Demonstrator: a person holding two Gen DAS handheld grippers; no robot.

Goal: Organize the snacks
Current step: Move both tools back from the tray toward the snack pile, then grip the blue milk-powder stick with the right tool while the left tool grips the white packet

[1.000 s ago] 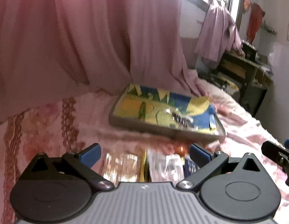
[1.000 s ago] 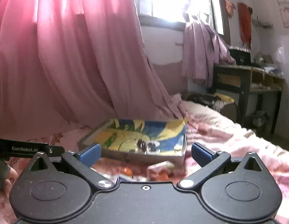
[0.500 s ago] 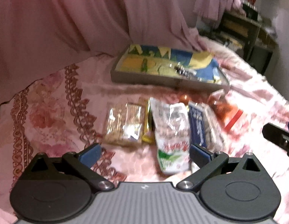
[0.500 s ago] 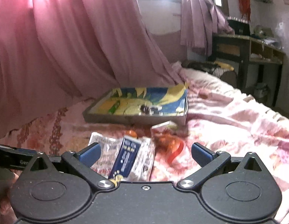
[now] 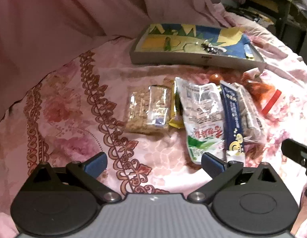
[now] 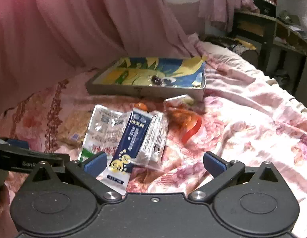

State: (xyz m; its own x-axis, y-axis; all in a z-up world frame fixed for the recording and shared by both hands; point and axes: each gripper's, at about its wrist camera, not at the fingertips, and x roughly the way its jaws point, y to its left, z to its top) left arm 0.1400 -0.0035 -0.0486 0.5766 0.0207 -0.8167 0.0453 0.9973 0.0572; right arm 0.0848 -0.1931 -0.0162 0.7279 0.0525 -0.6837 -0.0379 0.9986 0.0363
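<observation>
Several snack packs lie in a row on the pink floral bedspread (image 5: 60, 119): a clear cracker pack (image 5: 147, 109), a small yellow pack (image 5: 175, 107), a white pouch with red lettering (image 5: 202, 117), a dark blue pack (image 5: 232, 117) and an orange-red bag (image 5: 262, 93). Behind them lies a shallow grey tray (image 5: 193, 58) with a blue and yellow picture lining. My left gripper (image 5: 154, 165) is open above the bedspread, short of the packs. The right gripper (image 6: 154, 163) is open too, its left finger over the white pouch (image 6: 105, 127) beside the blue pack (image 6: 131, 138).
A pink curtain (image 5: 74, 13) hangs behind the bed on the left and back. A dark wooden desk (image 6: 268, 31) with clutter stands at the far right, past the bed's edge. The left gripper's black body (image 6: 24, 158) shows at the right view's left edge.
Both grippers have tilted downward and moved over the bed, so the snack row now fills the middle of each view and the tray has slid toward the top. Both stay open.
</observation>
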